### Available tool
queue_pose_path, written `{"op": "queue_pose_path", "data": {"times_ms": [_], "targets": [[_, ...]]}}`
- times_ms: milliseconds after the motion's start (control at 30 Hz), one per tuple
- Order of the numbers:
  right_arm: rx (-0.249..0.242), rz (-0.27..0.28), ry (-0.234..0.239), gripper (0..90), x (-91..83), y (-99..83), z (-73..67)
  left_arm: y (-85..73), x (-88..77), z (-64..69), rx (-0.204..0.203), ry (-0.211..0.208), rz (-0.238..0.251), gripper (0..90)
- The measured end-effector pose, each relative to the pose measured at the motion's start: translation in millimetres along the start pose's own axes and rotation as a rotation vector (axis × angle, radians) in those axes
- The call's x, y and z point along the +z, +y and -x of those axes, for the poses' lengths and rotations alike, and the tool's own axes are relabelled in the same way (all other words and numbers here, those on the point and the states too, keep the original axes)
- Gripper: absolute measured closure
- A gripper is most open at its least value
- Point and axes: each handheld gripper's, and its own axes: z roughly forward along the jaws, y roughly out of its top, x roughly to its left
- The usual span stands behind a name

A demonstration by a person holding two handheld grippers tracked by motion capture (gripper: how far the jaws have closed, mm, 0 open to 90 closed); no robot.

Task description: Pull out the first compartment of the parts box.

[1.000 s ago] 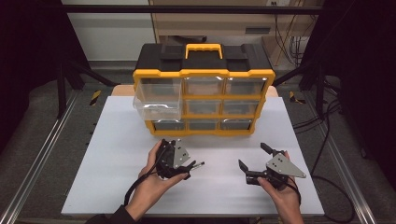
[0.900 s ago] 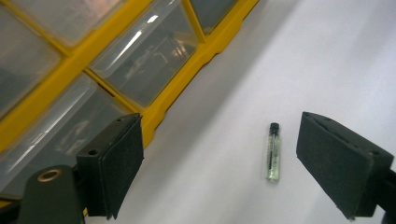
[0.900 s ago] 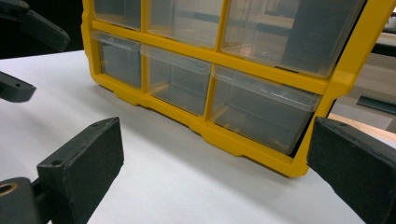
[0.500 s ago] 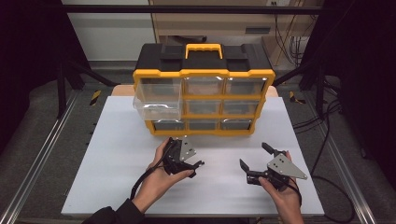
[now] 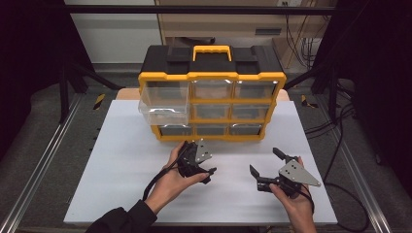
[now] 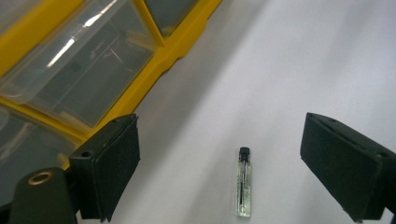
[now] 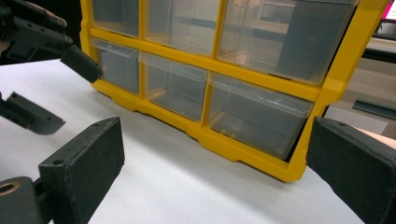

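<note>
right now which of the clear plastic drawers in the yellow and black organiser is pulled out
The middle-row left clear plastic drawer of the yellow and black organiser juts forward past the yellow frame; the other eight drawers sit flush.

The high view looks forward and down from above the person's side onto the yellow-and-black plastic drawer cabinet with clear drawers [image 5: 212, 92], taken from some way off. The left gripper view looks steeply down, close to the white table surface [image 6: 261, 84] just in front of that cabinet [image 6: 74, 70], catching its lower edge. The right gripper view sits low and near, facing the cabinet's front [image 7: 219, 79] almost level. All three share the cabinet's bottom drawers.
</note>
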Motion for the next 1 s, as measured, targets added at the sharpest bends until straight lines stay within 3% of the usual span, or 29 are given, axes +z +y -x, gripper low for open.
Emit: {"op": "queue_pose_path", "data": {"times_ms": [367, 767, 1000], "targets": [[-0.002, -0.005, -0.003, 4.4, 0.8, -0.1, 0.1, -2.0, 5.0, -4.5, -0.021, -0.035, -0.017, 10.9], [0.005, -0.005, -0.002, 4.3, 0.5, -0.7, 1.4, -4.3, 11.6, -2.7, 0.011, -0.064, -0.043, 10.8], [0.012, -0.013, 0.002, 4.1, 0.6, -2.0, 2.5, -2.7, 14.9, -2.4, -0.008, -0.077, -0.027, 10.8]]}}
